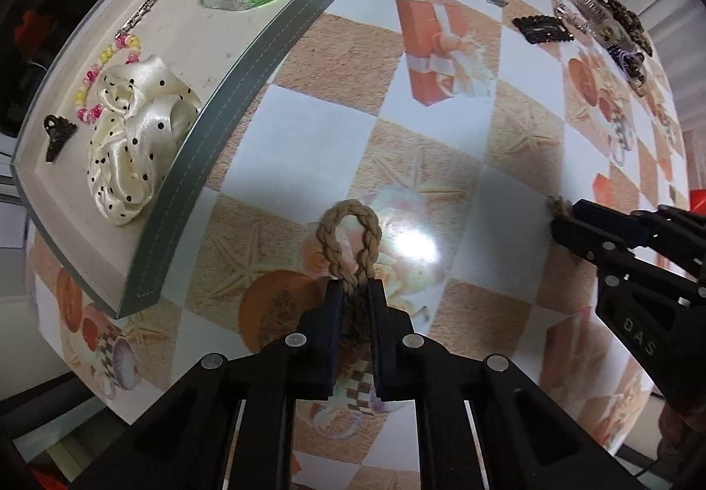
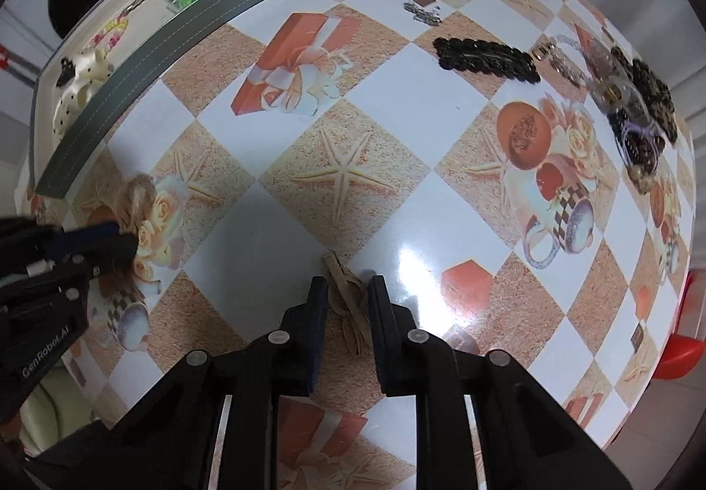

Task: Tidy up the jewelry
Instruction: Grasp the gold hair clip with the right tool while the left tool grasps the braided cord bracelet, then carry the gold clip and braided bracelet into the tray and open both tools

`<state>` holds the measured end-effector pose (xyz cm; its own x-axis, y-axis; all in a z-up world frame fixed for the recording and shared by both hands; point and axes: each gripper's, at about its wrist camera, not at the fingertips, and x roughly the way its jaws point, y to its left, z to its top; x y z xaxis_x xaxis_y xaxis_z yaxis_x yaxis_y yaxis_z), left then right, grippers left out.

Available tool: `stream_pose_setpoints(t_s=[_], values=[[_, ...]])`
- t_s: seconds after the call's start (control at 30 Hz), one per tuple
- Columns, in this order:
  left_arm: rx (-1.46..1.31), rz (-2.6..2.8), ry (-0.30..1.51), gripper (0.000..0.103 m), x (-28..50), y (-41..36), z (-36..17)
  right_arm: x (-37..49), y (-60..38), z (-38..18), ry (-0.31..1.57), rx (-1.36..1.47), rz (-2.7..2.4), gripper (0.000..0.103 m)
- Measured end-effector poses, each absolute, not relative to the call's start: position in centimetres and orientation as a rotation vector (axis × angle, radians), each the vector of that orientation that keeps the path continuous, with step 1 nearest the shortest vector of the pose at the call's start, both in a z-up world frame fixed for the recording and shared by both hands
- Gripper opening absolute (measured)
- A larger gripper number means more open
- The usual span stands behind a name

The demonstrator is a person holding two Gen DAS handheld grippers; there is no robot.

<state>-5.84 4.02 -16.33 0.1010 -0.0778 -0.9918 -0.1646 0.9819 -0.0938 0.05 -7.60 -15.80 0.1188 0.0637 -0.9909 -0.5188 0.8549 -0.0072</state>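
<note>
Both grippers hold one rope (image 1: 351, 243): the left gripper (image 1: 355, 291) has its fingers pinched narrow on the twisted loop end, and the right gripper (image 2: 346, 291) has its fingers closed on the other end, which shows as tan strands (image 2: 348, 304) between them. Risk one: the ends are held from two sides, so if the hands diverge the cord goes taut and may slip from the lighter grip, probably the right, where only loose strands sit between the fingers. Risk two: swinging toward the tray (image 1: 247, 93) at 10 o'clock, the slack could snag the tray's grey wall or drag across the scrunchie (image 1: 132, 132) and bead bracelet (image 1: 103, 84) already inside. How much rope hangs below the surface (image 2: 353, 102) edge I can't tell. Rope is beige, thick, braided, matte and soft-looking, with the loop standing just off the surface at 12 o'clock from the left fingers.
</note>
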Motion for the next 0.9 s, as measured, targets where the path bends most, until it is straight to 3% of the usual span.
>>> stream_pose_setpoints(t_s=[0.47,0.9], values=[[-0.249,0.015,1.395,0.016,-6.6,6.1,-10.3,2.2,-12.9,-13.0,1.485,0.060,0.392,0.020],[-0.195,-0.014,1.323,0.016,-6.2,7.6,-7.1,0.4,-14.1,-10.4,1.442,0.184,0.383,0.020]])
